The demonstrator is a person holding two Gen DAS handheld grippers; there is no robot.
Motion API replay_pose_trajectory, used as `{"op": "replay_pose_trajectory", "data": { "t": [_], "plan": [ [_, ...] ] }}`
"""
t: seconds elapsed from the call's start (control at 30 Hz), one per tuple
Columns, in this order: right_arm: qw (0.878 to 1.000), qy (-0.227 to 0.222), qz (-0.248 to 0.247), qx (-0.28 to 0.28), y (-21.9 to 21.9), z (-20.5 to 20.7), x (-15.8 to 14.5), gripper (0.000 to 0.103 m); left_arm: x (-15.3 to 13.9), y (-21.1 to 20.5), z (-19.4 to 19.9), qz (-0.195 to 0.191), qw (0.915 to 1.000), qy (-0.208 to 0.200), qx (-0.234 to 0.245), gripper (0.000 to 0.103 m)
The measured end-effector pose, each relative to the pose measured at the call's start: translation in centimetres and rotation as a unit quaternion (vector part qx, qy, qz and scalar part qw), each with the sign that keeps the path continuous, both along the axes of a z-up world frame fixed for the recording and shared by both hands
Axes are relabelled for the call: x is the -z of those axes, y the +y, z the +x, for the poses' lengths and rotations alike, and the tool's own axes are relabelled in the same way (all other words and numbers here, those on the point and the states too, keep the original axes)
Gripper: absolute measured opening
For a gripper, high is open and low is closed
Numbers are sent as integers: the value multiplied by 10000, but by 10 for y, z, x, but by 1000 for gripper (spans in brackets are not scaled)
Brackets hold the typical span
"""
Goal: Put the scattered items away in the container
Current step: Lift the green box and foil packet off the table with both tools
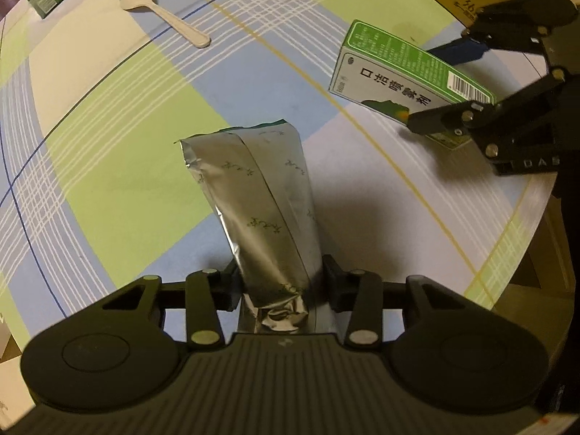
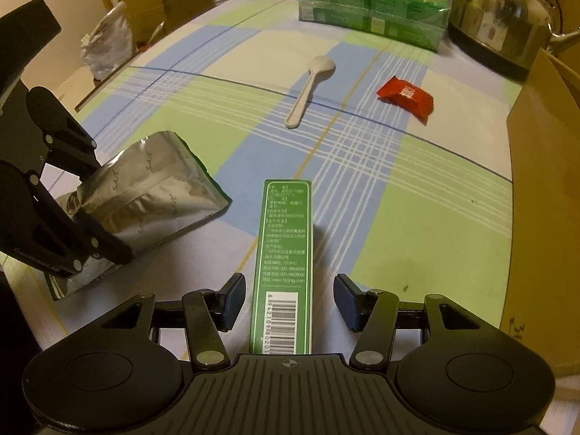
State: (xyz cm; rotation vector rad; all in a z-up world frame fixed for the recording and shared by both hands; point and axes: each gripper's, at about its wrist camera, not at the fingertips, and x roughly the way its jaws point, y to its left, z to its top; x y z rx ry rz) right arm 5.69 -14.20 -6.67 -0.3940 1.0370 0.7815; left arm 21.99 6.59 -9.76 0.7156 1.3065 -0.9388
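One foil pouch (image 2: 152, 188), one green box (image 2: 284, 261), one spoon (image 2: 310, 88), one red packet (image 2: 406, 98)

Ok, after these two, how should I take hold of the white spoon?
Grip the spoon mid-handle, coming from above with the fingers across its narrow width. It lies flat on the tablecloth, with the handle straight and slim and the bowl at the far end.

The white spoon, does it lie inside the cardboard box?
No, the white spoon lies on the checked tablecloth, apart from the cardboard box.
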Motion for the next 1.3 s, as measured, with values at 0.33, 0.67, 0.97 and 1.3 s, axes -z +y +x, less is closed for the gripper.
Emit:
{"op": "replay_pose_trajectory", "data": {
  "t": [0.33,0.67,0.97,1.3],
  "plan": [
    [9991,-85,-374,-197,15,7,8,48,5,1,3,-10,9998,120,-161,46],
    [9991,-102,-298,-299,11,-3,1,28,0,3,-5,64,10000,-49,-46,39],
    [9999,-111,-68,12,-18,-18,-20,28,-14,9,-26,75,10000,-41,-13,36],
    [9993,-221,154,260,-49,-33,-47,28,-42,1,-25,57,9999,-123,0,36]
  ]
}}
